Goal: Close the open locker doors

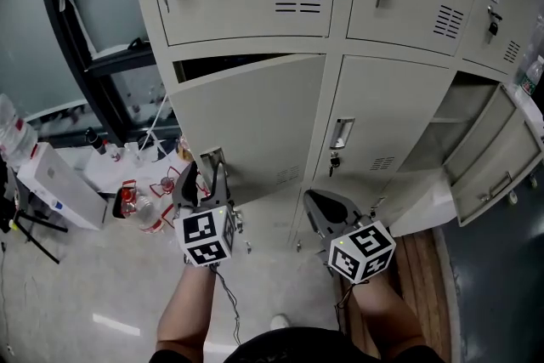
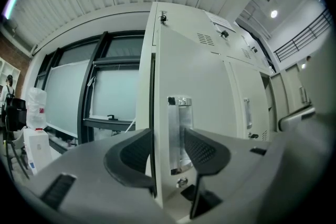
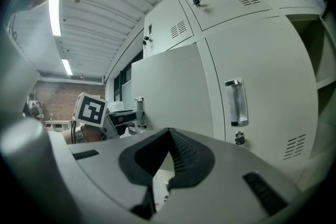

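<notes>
**Desk:** What's in frame, and where is the job?

**Photographer:** A bank of pale metal lockers. The lower-left door (image 1: 255, 123) stands ajar, with a dark gap along its top. A second door (image 1: 497, 161) at the bank's lower right hangs wide open off its bare compartment (image 1: 455, 119). No table shows, so I place things by the bank.

**Desk:** The grippers?

**Photographer:** The left gripper (image 2: 168, 139) has its jaws partly apart, straddling the ajar door's free edge beside the recessed handle (image 2: 179, 131). I can't confirm that they pinch it. The right gripper (image 3: 169, 136) has its jaws together on nothing and sits low in front of the closed middle door (image 1: 357, 123).

**Desk:** How will the doors handle?

**Photographer:** They look like thin sheet steel: stiff, light and smooth-painted, likely to swing freely on the hinge. A push on the flat face near the handle side should serve better than a pinch, since paint may slip under the pads. A hard shove could make a door bounce back.

**Desk:** Anything in the way?

**Photographer:** Bottles (image 1: 127, 201) and a white box (image 1: 59, 183) clutter the floor left of the bank, clear of the door's swing. The jaw behind the edge would be caught unless it is drawn out first.
</notes>
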Action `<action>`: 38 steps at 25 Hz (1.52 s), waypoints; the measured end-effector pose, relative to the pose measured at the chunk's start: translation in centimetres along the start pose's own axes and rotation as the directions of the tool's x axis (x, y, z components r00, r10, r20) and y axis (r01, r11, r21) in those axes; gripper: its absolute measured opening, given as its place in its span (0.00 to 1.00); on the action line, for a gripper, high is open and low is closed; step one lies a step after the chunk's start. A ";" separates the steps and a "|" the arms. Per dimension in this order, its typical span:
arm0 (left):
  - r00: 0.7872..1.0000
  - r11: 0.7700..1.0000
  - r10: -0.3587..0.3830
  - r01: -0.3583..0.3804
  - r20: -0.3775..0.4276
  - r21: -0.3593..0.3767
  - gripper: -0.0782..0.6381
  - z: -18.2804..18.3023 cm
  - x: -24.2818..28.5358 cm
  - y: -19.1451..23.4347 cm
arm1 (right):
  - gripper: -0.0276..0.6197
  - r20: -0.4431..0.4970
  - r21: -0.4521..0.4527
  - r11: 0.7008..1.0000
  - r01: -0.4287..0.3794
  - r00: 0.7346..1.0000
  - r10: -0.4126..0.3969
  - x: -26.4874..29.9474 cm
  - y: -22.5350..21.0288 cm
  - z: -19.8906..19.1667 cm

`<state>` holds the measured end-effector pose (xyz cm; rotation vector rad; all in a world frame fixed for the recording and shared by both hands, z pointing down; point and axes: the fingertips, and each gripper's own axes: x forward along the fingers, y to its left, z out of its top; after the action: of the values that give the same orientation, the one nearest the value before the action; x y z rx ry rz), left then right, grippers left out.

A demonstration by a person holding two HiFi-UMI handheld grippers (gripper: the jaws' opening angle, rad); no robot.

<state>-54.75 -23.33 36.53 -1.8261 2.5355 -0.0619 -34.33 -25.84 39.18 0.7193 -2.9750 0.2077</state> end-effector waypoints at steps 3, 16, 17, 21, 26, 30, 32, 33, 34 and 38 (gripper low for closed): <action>1.000 1.000 0.005 -0.005 -0.001 -0.010 0.39 -0.1 0.9 0.5 | 0.04 -0.005 -0.001 1.000 0.003 1.000 -0.003 0.3 -0.1 -0.1; 0.999 0.999 0.033 -0.034 -0.009 -0.023 0.39 -0.3 4.1 1.7 | 0.04 -0.019 0.011 1.000 0.010 1.000 -0.009 1.5 -1.0 -0.6; 0.999 0.999 0.035 -0.036 -0.012 -0.022 0.39 -0.3 4.3 1.7 | 0.04 -0.020 0.012 1.000 0.009 1.000 -0.009 1.6 -1.0 -0.7; 0.999 0.999 0.044 -0.044 -0.018 -0.021 0.39 -0.3 5.0 1.9 | 0.04 -0.021 0.020 1.000 0.009 1.000 -0.008 1.7 -1.0 -1.0; 0.998 0.999 0.050 -0.050 -0.024 -0.020 0.39 -0.3 5.7 2.0 | 0.04 -0.021 0.028 1.000 0.014 1.000 -0.014 1.7 -1.2 -1.1; 0.998 0.998 0.053 -0.054 -0.027 -0.019 0.39 -0.3 6.2 2.1 | 0.04 -0.021 0.031 0.999 0.020 1.000 -0.020 1.7 -1.4 -1.2; 0.998 0.998 0.053 -0.054 -0.030 -0.020 0.39 -0.3 6.4 2.1 | 0.04 -0.020 0.033 0.999 0.023 1.000 -0.023 1.7 -1.5 -1.3; 0.998 0.998 0.055 -0.056 -0.029 -0.020 0.39 -0.3 6.5 2.2 | 0.04 -0.020 0.034 0.999 0.025 1.000 -0.024 1.7 -1.6 -1.3; 0.998 0.998 0.058 -0.059 -0.027 -0.017 0.39 -0.3 6.6 2.2 | 0.04 -0.020 0.035 0.999 0.026 0.999 -0.026 1.6 -1.6 -1.3; 0.996 0.996 0.084 -0.084 -0.016 0.007 0.39 -0.3 6.7 2.4 | 0.04 -0.021 0.040 0.999 0.030 0.999 -0.029 1.7 -1.8 -1.4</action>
<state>-59.15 -28.88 36.77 -1.7218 2.6162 -0.0847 -34.95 -27.95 40.91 0.7605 -2.9467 0.2715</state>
